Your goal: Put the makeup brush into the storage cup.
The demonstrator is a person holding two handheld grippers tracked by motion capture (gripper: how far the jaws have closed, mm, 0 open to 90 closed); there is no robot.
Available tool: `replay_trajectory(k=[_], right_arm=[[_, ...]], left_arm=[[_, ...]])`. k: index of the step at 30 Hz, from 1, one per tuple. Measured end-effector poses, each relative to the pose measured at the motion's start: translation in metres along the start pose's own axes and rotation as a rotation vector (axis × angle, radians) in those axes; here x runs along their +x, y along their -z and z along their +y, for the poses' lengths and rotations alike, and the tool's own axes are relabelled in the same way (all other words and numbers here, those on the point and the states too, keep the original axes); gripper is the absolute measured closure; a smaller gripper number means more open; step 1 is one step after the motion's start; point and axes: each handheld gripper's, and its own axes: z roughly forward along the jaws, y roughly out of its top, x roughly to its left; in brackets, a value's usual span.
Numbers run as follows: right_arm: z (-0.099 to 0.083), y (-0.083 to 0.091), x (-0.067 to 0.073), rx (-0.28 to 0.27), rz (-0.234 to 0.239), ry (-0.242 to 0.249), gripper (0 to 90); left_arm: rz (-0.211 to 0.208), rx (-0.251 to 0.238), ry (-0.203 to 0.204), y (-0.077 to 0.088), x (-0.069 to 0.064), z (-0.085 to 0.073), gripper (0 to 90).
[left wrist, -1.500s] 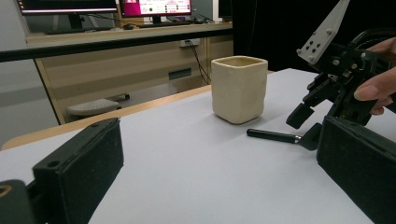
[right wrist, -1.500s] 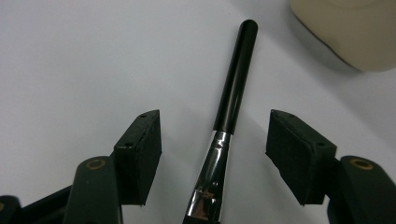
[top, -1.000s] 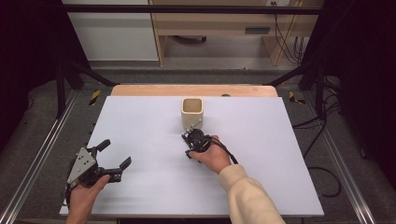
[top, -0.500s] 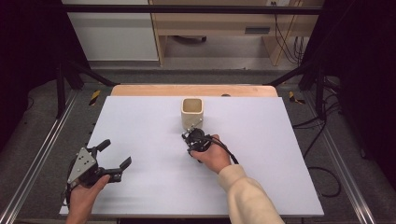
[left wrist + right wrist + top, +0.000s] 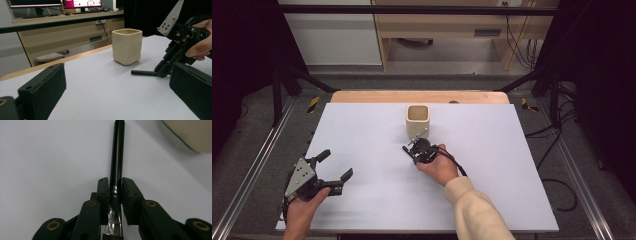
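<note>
- Brush (image 5: 117,152), black-handled with a silver ferrule, lies flat on the white worktop (image 5: 512,190), just in front of the cream cup (image 5: 417,121) and apart from it.
- My right gripper (image 5: 115,188) has just been closing its jaws; they now sit clenched on the brush near the ferrule, pads pressing both sides of the handle.
- From the left gripper view I see the handle (image 5: 143,72) poking out level along the worktop, not yet lifted.
- Neither hand has shifted across the high views over the last second; the closing is all that differs.
- My left gripper (image 5: 334,170) rests released near the front left of the worktop, jaws wide, nothing between them.
- Reading: grasp looks secured, so a lift toward the cup seems next. A tip-heavy swing in so narrow a pinch is the risk.
</note>
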Motion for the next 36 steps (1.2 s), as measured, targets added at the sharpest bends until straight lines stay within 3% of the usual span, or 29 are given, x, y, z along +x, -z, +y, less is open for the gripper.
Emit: replay_trajectory(k=[6, 25, 27, 36], right_arm=[[-0.003, 0.0, 0.0, -0.023, 0.001, 0.012, 77.6], [-0.004, 0.004, 0.0, -0.025, 0.027, 0.018, 77.9], [-0.005, 0.006, -0.001, -0.04, 0.039, 0.036, 77.8], [-0.011, 0.016, -0.005, -0.08, 0.067, 0.015, 77.9]], left_arm=[[-0.001, -0.001, -0.003, 0.0, -0.001, 0.0, 0.2], [-0.003, 0.003, -0.006, 0.0, -0.001, 0.0, 0.2], [-0.004, 0.003, -0.008, -0.001, -0.001, 0.0, 0.2], [-0.011, 0.005, -0.011, -0.002, -0.003, 0.0, 0.2]])
